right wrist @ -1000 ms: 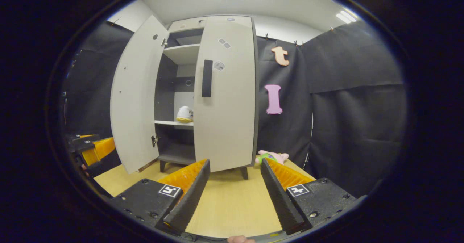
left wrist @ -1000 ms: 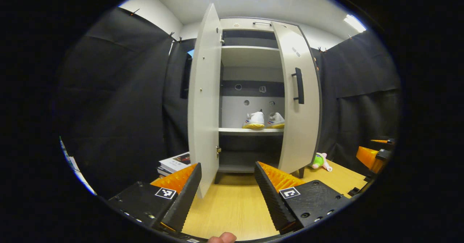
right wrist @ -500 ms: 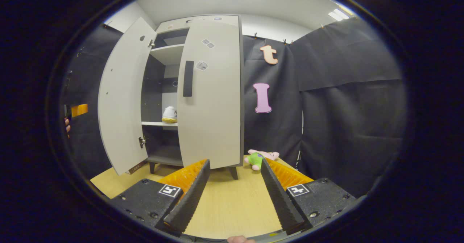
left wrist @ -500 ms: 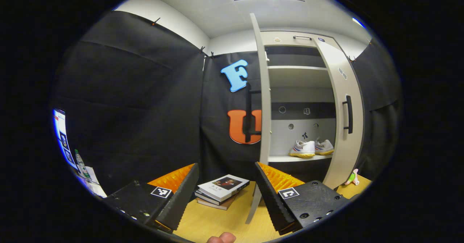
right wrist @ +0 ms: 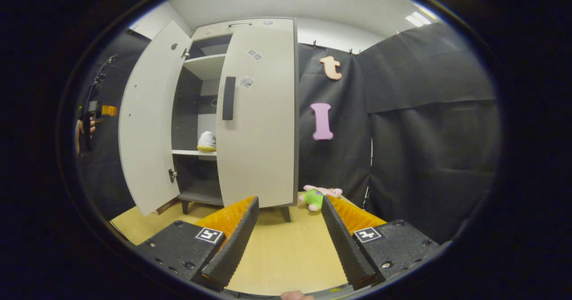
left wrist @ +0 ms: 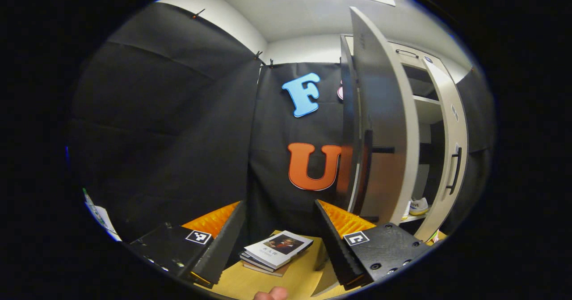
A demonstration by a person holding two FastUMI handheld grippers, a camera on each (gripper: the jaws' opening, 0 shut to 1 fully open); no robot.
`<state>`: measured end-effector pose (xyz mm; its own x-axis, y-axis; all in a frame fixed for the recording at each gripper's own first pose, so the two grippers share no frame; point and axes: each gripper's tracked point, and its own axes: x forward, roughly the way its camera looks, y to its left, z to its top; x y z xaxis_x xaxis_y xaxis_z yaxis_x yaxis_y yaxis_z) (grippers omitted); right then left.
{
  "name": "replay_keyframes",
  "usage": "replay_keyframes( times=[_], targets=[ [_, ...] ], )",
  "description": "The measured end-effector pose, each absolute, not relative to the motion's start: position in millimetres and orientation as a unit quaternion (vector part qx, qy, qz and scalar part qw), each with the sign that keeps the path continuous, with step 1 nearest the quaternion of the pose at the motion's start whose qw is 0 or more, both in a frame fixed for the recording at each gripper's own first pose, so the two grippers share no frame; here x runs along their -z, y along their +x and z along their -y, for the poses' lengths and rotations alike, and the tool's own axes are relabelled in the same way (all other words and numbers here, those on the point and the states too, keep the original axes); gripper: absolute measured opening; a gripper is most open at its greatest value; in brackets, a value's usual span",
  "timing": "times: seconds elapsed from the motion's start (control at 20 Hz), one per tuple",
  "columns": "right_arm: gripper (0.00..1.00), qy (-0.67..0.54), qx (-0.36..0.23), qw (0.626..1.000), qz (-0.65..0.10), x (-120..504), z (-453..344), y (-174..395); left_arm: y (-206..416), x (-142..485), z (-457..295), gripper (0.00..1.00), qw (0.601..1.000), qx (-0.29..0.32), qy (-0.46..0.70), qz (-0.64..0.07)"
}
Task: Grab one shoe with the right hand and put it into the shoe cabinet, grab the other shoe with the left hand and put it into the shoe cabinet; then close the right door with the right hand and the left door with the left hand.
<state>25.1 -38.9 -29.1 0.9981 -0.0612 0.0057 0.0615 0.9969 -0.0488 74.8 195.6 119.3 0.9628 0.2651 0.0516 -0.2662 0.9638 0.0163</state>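
— Where are your shoes?
— One white shoe (right wrist: 207, 141) sits on the shoe cabinet (right wrist: 210, 67) shelf, behind your nearly closed right door (right wrist: 259, 116); the left door (right wrist: 145, 121) stands open.
— And your grippers?
— Left gripper (left wrist: 279, 228) and right gripper (right wrist: 288, 228) are both spread, holding nothing.

The left gripper (left wrist: 279, 228) has swung toward 9 o'clock, behind the left door (left wrist: 380, 125); the right door (right wrist: 259, 112) has nearly closed.
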Motion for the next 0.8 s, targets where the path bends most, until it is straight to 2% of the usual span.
replay_keyframes(
  times=[0.45, 0.8],
  targets=[
    [0.92, -0.028, 0.051, 0.998, 0.001, 22.8, 55.0, 32.1, 103.2, -124.2, -182.8, 0.92, 0.995, -0.097, 0.001, 0.019],
    [0.92, -0.038, 0.035, 0.999, 0.007, 15.6, 40.5, 45.3, 107.7, -120.2, -174.2, 0.91, 0.995, -0.086, -0.041, 0.021]
  ],
)
